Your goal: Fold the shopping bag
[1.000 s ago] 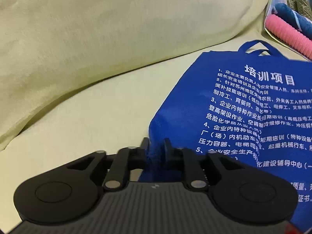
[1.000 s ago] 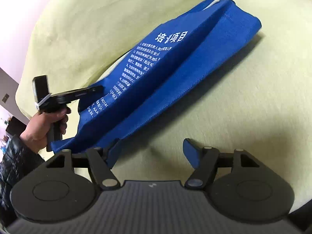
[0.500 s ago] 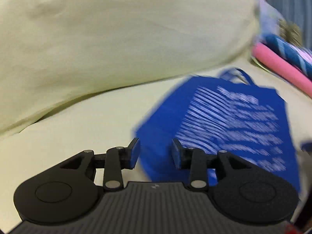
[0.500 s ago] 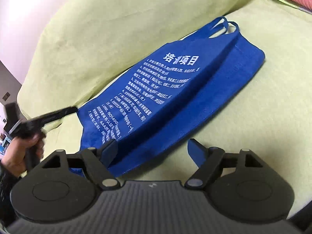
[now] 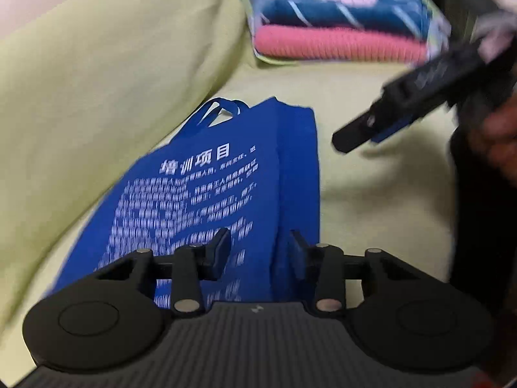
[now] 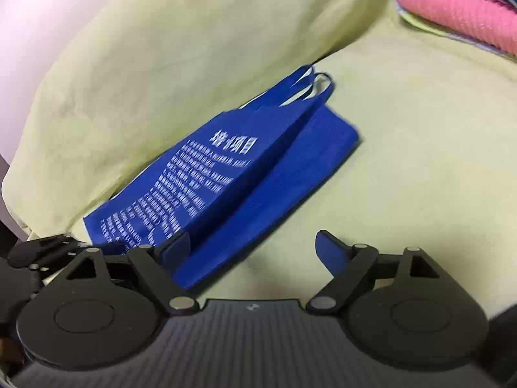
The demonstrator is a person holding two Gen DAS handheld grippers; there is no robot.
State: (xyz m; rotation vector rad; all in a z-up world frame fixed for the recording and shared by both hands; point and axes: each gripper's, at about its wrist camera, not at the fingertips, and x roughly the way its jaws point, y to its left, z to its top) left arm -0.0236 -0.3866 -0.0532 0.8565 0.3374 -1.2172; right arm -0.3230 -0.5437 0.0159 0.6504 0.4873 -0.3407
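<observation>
blue bag point(image 5: 206, 194) flat on cushion point(image 5: 371, 213)

The blue shopping bag point(image 5: 206, 200) is no longer pinched by the left tongs point(image 5: 258, 252), whose jaws are now parted above its lower edge. The bag is now laid flat on the yellow-green cover point(image 6: 420, 161). The right tongs point(image 6: 252, 252) are drawn back, spread wide beside it.
</observation>
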